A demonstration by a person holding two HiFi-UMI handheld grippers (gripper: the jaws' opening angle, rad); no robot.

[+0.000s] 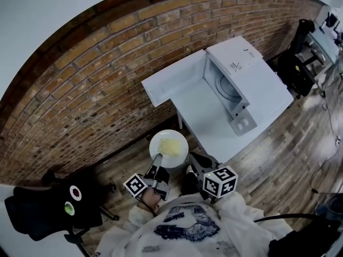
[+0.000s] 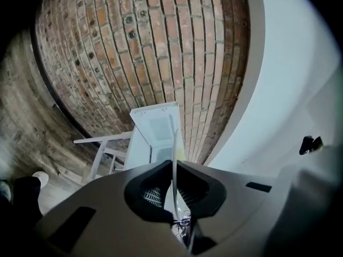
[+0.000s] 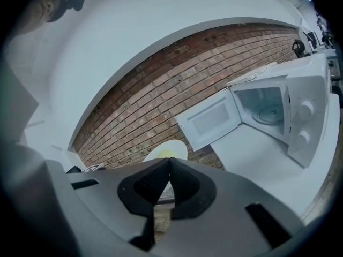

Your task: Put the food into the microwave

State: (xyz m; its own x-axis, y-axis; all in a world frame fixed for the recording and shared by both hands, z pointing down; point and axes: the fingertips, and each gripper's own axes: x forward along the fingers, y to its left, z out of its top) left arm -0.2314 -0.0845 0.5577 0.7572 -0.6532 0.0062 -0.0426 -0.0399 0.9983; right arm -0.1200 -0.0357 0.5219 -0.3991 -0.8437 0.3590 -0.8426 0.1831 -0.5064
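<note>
The left gripper (image 1: 157, 160) is clenched on the rim of the white plate (image 1: 180, 156) of yellow food (image 1: 170, 145), which is in the air off the white table's (image 1: 211, 130) near edge before the open microwave (image 1: 252, 76), while the right gripper (image 1: 191, 167) beside it is closed on nothing.

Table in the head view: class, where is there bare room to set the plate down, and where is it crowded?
Free: the bare tabletop in front of the microwave, bordered by its open door and the table's near edge. Crowded: the table's far end, filled by the microwave.
</note>
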